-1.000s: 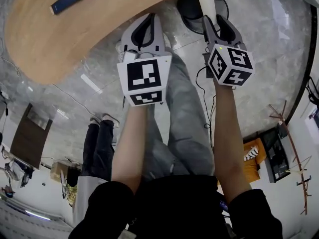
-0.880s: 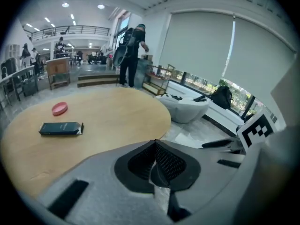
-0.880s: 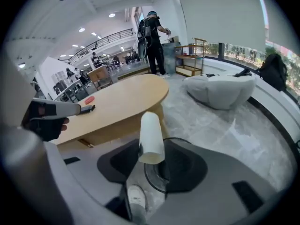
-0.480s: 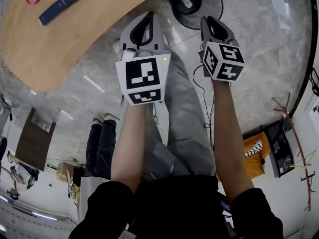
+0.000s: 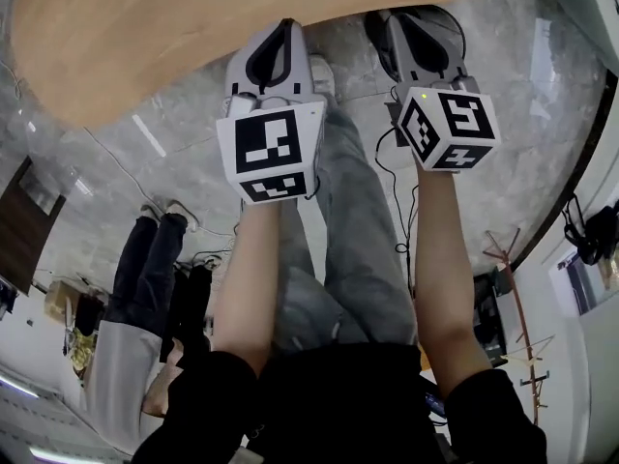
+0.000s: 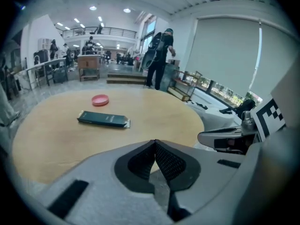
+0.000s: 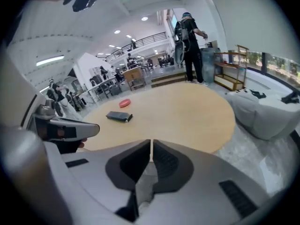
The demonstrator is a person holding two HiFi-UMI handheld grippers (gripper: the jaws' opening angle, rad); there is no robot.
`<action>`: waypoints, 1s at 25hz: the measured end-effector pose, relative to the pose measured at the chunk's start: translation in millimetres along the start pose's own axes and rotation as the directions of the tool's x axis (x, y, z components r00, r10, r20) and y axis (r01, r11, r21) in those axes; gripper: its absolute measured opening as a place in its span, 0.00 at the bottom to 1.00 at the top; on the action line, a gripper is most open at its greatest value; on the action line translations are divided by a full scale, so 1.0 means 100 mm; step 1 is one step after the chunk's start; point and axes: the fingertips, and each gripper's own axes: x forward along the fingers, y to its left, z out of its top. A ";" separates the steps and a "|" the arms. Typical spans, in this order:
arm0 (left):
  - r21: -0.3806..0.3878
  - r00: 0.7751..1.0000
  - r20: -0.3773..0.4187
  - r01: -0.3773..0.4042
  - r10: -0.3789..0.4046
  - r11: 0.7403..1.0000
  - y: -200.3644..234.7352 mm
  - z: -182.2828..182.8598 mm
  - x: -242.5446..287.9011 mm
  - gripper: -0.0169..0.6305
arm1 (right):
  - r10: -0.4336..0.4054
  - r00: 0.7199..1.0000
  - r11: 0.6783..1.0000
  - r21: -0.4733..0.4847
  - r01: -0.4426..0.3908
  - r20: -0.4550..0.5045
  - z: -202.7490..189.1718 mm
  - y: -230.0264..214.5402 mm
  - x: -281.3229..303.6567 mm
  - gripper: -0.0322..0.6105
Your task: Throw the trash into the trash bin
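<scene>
Table (image 6: pixel 154 116) ahead: dark box (image 6: pixel 103 120), pink lid (image 6: pixel 100 100); person (image 6: pixel 159 55) beyond.

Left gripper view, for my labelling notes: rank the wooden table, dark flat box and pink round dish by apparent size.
1. wooden table, by far the largest.
2. dark flat box.
3. pink round dish, smallest; it lies farther off, so true size is unsure.

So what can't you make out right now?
Dark round thing: head view, mostly behind the right gripper; can't confirm it's the bin.
Dark box: print too small in both gripper views; cut off by the head view's top edge.
Pink disc: gripper views, too small to identify.
</scene>
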 end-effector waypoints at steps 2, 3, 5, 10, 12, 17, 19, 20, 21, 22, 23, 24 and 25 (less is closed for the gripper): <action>-0.052 0.999 0.008 -0.042 0.043 0.998 0.25 0.04 -0.10 0.03 | 0.054 0.999 0.996 -0.077 -0.053 0.000 0.20 0.24 0.17 0.08; -0.073 0.998 0.011 -0.061 0.062 0.995 0.36 0.06 -0.14 0.03 | 0.078 0.997 0.991 -0.105 -0.078 -0.002 0.29 0.35 0.25 0.08; -0.113 0.995 0.020 -0.095 0.098 0.989 0.59 0.08 -0.23 0.03 | 0.126 0.992 0.981 -0.145 -0.126 -0.008 0.43 0.59 0.42 0.08; -0.211 0.980 0.039 -0.183 0.195 0.960 1.18 0.10 -0.42 0.03 | 0.234 0.970 0.925 -0.294 -0.241 -0.060 0.70 1.26 0.89 0.08; -0.241 0.974 0.043 -0.205 0.222 0.949 1.36 0.10 -0.48 0.03 | 0.265 0.961 0.903 -0.329 -0.277 -0.083 0.77 1.47 1.05 0.08; -0.289 0.965 0.038 -0.237 0.259 0.927 1.77 0.01 -0.61 0.03 | 0.275 0.947 0.853 -0.412 -0.321 -0.168 0.81 1.85 1.42 0.29; -0.310 0.961 0.035 -0.250 0.274 0.917 1.97 -0.02 -0.66 0.03 | 0.263 0.942 0.825 -0.459 -0.331 -0.208 0.81 1.99 1.57 0.35; -0.320 0.959 0.033 -0.256 0.281 0.912 2.05 -0.04 -0.69 0.03 | 0.250 0.942 0.805 -0.492 -0.331 -0.224 0.81 2.05 1.63 0.36; -0.329 0.957 0.031 -0.261 0.287 0.907 2.12 -0.05 -0.71 0.03 | 0.234 0.942 0.782 -0.528 -0.329 -0.240 0.81 2.08 1.68 0.36; -0.338 0.956 0.028 -0.265 0.291 0.903 2.17 -0.07 -0.72 0.03 | 0.216 0.942 0.759 -0.563 -0.327 -0.256 0.80 2.10 1.74 0.37; -0.344 0.955 0.026 -0.268 0.295 0.900 2.22 -0.08 -0.74 0.03 | 0.194 0.943 0.736 -0.595 -0.323 -0.271 0.80 2.11 1.80 0.37; -0.350 0.954 0.023 -0.271 0.297 0.897 2.27 -0.09 -0.75 0.03 | 0.171 0.944 0.714 -0.624 -0.316 -0.282 0.80 2.10 1.86 0.37; -0.354 0.954 0.021 -0.273 0.299 0.895 2.33 -0.11 -0.76 0.03 | 0.147 0.945 0.694 -0.651 -0.309 -0.292 0.80 2.08 1.92 0.38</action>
